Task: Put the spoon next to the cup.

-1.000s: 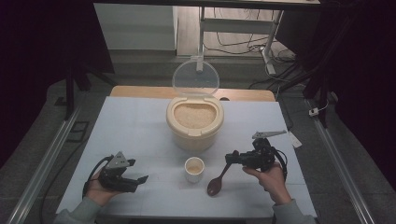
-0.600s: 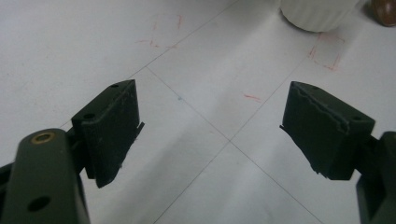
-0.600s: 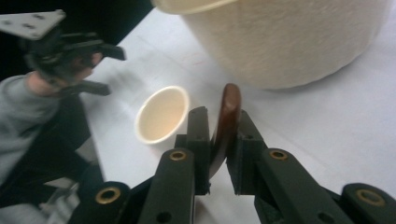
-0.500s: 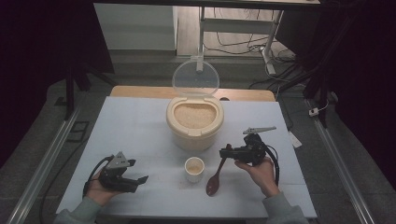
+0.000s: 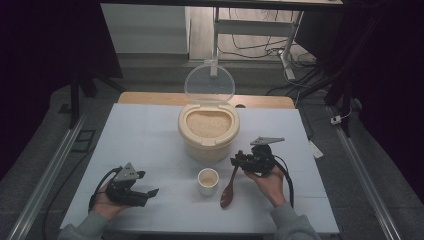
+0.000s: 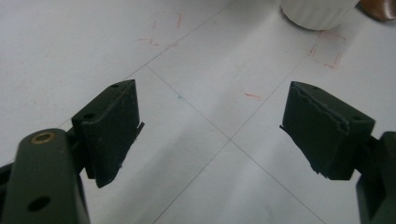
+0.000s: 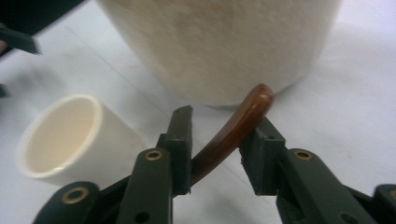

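Note:
A brown wooden spoon (image 5: 228, 194) lies on the white table just right of a small cream cup (image 5: 208, 181). Its handle points toward the beige rice container (image 5: 208, 131), whose clear lid (image 5: 209, 83) stands open over the rice. My right gripper (image 5: 236, 161) is at the handle's far end. In the right gripper view the right gripper (image 7: 223, 120) has both jaws pressed against the spoon handle (image 7: 233, 128), with the cup (image 7: 60, 135) to the left. My left gripper (image 5: 146, 183) rests at the front left, and the left gripper (image 6: 212, 93) is open over bare table.
A wooden strip (image 5: 150, 98) runs along the table's far edge behind the container. Metal rails (image 5: 45, 180) flank the table. Red marks and thin lines (image 6: 327, 51) are drawn on the tabletop near the cup (image 6: 317, 11).
My right gripper has moved left and forward from the table's right side to the spoon handle and closed on it. The left gripper has stayed put.

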